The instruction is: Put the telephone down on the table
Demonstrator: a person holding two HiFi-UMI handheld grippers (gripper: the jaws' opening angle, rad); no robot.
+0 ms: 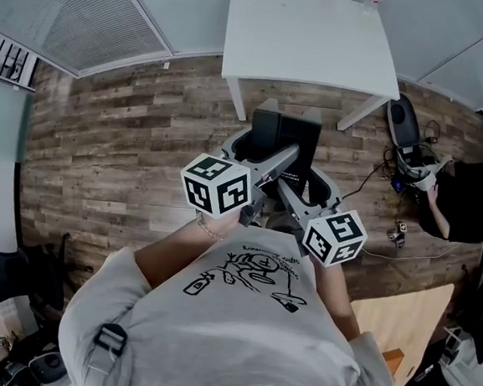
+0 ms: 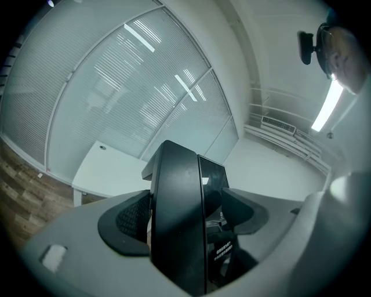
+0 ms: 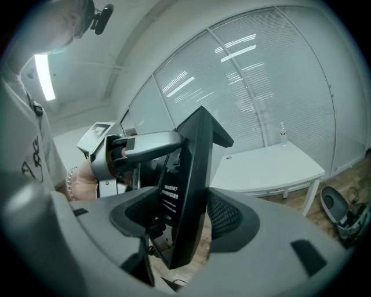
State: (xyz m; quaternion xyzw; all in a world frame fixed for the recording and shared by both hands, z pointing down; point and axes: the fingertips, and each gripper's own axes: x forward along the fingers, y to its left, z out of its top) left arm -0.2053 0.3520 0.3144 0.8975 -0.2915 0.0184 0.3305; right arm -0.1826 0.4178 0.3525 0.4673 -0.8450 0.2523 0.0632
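Telephone (image 1: 284, 137): black slab held in mid-air over the floor, long axis roughly upright; left gripper (image 2: 185, 219) and right gripper (image 3: 185, 216) both clamped on it from opposite sides; white table (image 1: 309, 43) straight ahead, well apart, neither hand nearer.

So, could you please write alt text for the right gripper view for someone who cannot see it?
The right claw is shut on a black telephone held nearly upright and edge-on, with the left claw gripping it from the left. A white table stands behind, before blind-covered glass walls.
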